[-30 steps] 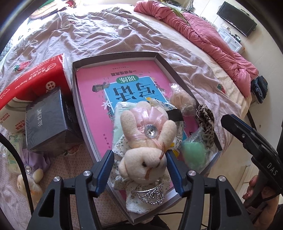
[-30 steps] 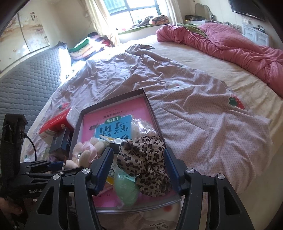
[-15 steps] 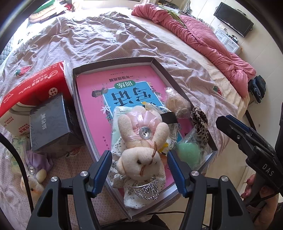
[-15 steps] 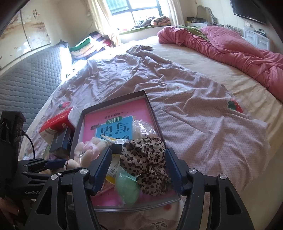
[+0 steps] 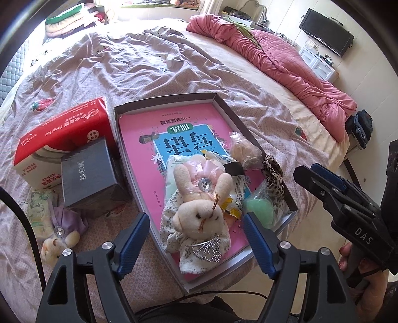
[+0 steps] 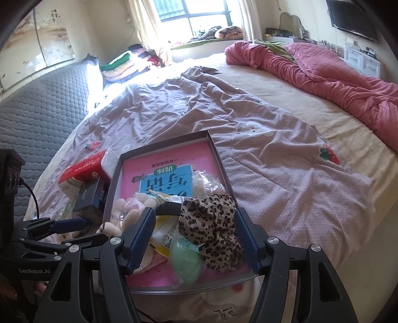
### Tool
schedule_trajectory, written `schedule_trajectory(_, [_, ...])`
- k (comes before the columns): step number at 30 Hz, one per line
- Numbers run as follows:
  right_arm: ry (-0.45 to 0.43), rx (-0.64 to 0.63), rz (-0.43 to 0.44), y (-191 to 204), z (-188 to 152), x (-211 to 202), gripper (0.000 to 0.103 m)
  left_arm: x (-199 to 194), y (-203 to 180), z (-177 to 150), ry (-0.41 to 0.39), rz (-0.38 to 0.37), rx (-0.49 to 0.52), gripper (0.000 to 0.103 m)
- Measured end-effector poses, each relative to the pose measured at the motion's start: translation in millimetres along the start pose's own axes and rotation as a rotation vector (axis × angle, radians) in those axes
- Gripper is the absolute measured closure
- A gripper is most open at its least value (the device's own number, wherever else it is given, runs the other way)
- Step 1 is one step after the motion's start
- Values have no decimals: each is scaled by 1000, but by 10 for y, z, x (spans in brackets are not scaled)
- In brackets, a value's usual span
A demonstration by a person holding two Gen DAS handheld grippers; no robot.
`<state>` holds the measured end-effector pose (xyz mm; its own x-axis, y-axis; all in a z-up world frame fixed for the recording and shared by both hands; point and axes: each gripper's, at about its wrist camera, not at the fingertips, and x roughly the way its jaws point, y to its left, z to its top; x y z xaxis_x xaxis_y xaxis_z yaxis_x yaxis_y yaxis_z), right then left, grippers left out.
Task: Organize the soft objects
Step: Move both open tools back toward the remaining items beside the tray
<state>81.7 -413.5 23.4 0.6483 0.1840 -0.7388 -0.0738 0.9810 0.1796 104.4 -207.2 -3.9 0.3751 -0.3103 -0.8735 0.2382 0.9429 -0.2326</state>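
Plush rabbit [image 5: 199, 218] lies in the shallow box [image 5: 164, 100], lower centre, near its front edge; left gripper [image 5: 196, 241] fingers, just widened, straddle it untouched. Right gripper [image 6: 195, 238] fingers, likewise widened, flank the leopard scrunchie [image 6: 211, 223], seemingly clear. Open bed [image 6: 286, 161] fills upper right.

bed [image 6: 286, 119]: wide, mauve strawberry-print sheet, rumpled | quilt [image 6: 323, 72]: pink, bunched along far right edge | headboard [image 6: 42, 109]: grey quilted, left | window [image 6: 191, 12]: bright daylight, pale curtains | folded bedding [image 6: 126, 63]: stacked at head of bed | TV [image 5: 325, 42]: wall-mounted, above white drawers [image 5: 318, 64] | walls: cream
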Motion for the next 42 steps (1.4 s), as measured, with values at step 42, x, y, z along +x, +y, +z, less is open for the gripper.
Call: schedule_trajectory(42, [108,-212,258,2123,-346,45,27,-1277,1964,-704,-192,202,-317,23])
